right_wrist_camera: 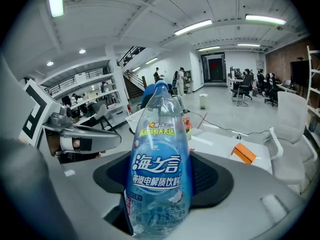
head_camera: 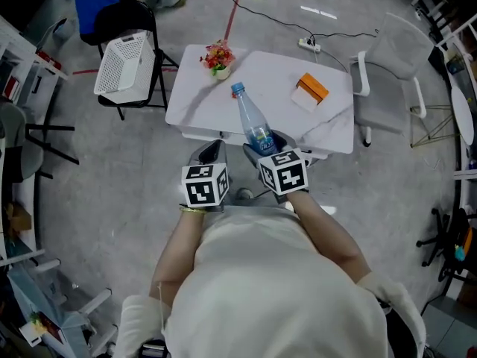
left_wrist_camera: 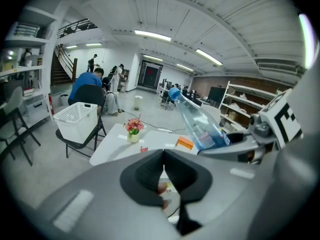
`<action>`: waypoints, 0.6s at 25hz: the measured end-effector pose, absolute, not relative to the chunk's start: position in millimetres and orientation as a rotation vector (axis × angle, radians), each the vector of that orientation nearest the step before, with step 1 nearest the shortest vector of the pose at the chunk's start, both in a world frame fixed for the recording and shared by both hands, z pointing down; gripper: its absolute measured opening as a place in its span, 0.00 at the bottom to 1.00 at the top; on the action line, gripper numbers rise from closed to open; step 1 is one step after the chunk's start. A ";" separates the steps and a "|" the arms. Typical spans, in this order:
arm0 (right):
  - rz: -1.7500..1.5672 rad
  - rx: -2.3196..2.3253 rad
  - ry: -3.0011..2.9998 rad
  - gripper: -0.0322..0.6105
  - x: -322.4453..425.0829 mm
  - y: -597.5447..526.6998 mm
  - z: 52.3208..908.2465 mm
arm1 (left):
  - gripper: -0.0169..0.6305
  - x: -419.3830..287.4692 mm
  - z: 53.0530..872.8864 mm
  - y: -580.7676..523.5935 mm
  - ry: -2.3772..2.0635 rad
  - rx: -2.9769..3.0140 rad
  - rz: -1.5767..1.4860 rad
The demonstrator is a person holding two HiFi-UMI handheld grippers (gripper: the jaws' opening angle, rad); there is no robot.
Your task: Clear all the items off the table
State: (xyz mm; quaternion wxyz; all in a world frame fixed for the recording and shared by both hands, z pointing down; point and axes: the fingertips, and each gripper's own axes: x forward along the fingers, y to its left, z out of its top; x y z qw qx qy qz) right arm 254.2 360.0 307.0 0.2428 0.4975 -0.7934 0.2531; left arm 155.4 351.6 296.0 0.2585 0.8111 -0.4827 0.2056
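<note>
My right gripper point(head_camera: 262, 146) is shut on a clear plastic drink bottle point(head_camera: 253, 121) with a blue cap and blue label, held tilted over the near edge of the white table point(head_camera: 195, 104). In the right gripper view the bottle point(right_wrist_camera: 160, 164) stands between the black pads and fills the middle. My left gripper point(head_camera: 211, 154) hovers beside it, at the table's near edge, shut and empty; its pads point(left_wrist_camera: 150, 173) meet. On the table stand a small pot of flowers point(head_camera: 218, 57) at the far left and an orange and white box point(head_camera: 311, 89) at the right.
A white plastic basket point(head_camera: 124, 64) rests on a black folding chair left of the table. A white chair point(head_camera: 391, 66) stands to the right. A power strip and cables point(head_camera: 310, 45) lie on the floor behind. A small red item point(left_wrist_camera: 144, 148) sits on the table.
</note>
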 end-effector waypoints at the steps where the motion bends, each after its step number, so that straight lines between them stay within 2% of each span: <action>1: 0.683 1.347 -2.176 0.56 248.7 357.6 305.5 | 0.04 149.5 295.1 350.0 -1.323 2.189 0.550; 15: 0.662 1.224 -2.228 0.56 151.9 309.5 301.5 | 0.04 48.7 288.0 311.3 -1.442 2.100 0.494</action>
